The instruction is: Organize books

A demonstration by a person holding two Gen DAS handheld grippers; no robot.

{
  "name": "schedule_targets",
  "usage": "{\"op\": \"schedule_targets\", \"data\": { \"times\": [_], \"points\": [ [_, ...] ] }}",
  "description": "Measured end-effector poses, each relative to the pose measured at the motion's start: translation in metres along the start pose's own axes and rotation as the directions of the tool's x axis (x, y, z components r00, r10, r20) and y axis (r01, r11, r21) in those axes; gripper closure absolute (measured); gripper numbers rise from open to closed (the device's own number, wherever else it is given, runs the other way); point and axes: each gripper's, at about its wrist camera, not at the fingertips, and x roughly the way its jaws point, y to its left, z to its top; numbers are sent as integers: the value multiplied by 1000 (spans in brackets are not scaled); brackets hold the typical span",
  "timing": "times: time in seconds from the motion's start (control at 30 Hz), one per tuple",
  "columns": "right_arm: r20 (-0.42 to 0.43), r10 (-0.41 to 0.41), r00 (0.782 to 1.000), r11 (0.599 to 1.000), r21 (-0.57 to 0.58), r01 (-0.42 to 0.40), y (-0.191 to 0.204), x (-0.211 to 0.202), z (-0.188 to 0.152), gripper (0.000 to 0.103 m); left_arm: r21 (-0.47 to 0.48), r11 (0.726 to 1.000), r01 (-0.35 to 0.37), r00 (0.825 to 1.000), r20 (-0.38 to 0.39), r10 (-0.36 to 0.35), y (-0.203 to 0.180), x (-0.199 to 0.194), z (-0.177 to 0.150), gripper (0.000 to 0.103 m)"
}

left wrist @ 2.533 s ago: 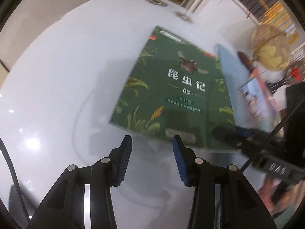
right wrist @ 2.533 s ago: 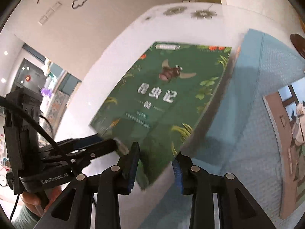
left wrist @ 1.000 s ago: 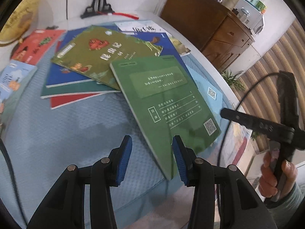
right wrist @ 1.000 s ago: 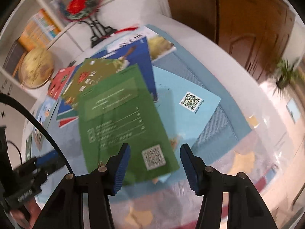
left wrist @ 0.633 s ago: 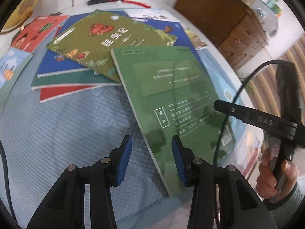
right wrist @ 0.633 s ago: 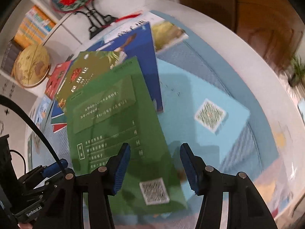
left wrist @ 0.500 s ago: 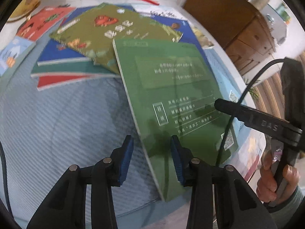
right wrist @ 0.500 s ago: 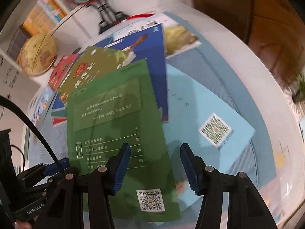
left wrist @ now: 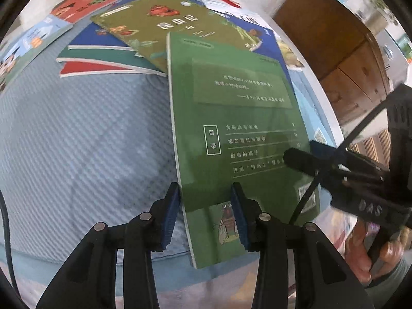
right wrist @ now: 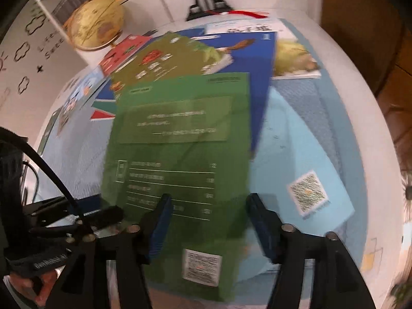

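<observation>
1. Left wrist view: my left gripper point(left wrist: 204, 212) points steeply down over the near left corner of the green book point(left wrist: 231, 118). The jaws stand apart, straddling the book's left edge, and I see neither pad pressing it, so I count this gripper as released. The green book lies back cover up, leaning over an olive book point(left wrist: 164, 28) and a blue book point(left wrist: 85, 38) stacked on the blue mat point(left wrist: 85, 134). I judge it sits askew because it has only been laid down, not squared. A red book point(left wrist: 90, 2) lies farther off. My right gripper point(left wrist: 298, 158) reaches in from the right, its tip over the green cover.

2. Right wrist view: the picture is blurred. My right gripper point(right wrist: 208, 221) hangs over the lower half of the green book point(right wrist: 180, 154), and its jaws have just been opening; they now stand wide with nothing pinched, only the cover beneath. A light-blue book point(right wrist: 303, 180) lies under the green one's right side. The left gripper point(right wrist: 103, 212) sits at the book's left edge, well placed to nudge it into line. A globe point(right wrist: 95, 23) stands behind, off the mat.
</observation>
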Motion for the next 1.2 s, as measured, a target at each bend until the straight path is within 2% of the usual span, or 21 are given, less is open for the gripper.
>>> {"op": "schedule_targets", "data": {
  "times": [0.07,0.1,0.17,0.2,0.27,0.3,0.33,0.37,0.43,0.47,0.5,0.6,0.63,0.7,0.8,0.9,1.03,1.13,1.2],
  "points": [
    [-8,36,999,999,5,-36,-4,-1,1,34,-33,999,0,1000,14,1,2,-1,-1,66],
    [-16,97,995,995,35,-96,-11,-3,2,34,-47,999,-6,1000,19,7,4,-2,-1,66],
    [-23,257,966,960,124,-253,-30,-7,2,34,-65,998,-15,1000,26,17,9,-4,-3,66],
    [-7,364,932,917,181,-356,-42,-10,2,34,-75,997,-10,1000,27,12,13,-5,-4,66],
    [30,543,839,804,269,-530,-60,-11,0,34,-103,994,23,999,29,-21,22,-6,-6,66],
    [48,651,758,707,324,-628,-69,-6,-2,35,-113,993,45,999,30,-42,25,-7,-6,66],
    [63,698,713,652,356,-670,-73,-1,-4,35,-125,990,69,997,33,-66,28,-6,-7,66],
    [66,713,698,631,373,-680,-74,5,-6,35,-138,986,91,996,36,-87,31,-6,-7,66],
    [26,656,755,698,360,-619,-67,16,-6,35,-140,985,104,994,39,-100,33,-6,-9,68],
    [7,631,775,723,355,-592,-63,20,-5,35,-136,985,110,994,40,-105,33,-6,-9,68],
    [3,625,780,728,357,-585,-60,21,-3,35,-132,985,111,993,39,-107,34,-7,-11,68],
    [32,648,761,716,316,-623,-47,2,7,35,-112,989,93,995,27,-91,37,-13,-13,68],
    [34,652,758,721,285,-632,-37,-8,11,35,-108,991,74,997,32,-71,38,-17,-14,68],
    [26,641,767,747,209,-631,-18,-30,23,35,-97,995,13,999,53,-8,39,-28,-15,68],
    [0,646,763,759,107,-643,26,-48,37,35,-107,994,-20,996,87,29,49,-46,-19,68],
    [-31,669,743,743,14,-669,70,-57,43,35,-149,987,-59,989,129,78,68,-73,-28,68],
    [-122,719,684,687,-24,-726,123,-42,47,35,-279,953,-118,969,175,171,118,-113,-48,68],
    [-195,738,645,657,-5,-754,142,-22,38,35,-422,892,-165,948,181,261,169,-138,-71,68],
    [-240,737,632,653,7,-758,150,-8,28,35,-507,850,-140,944,189,269,198,-149,-85,68]
  ]
}}
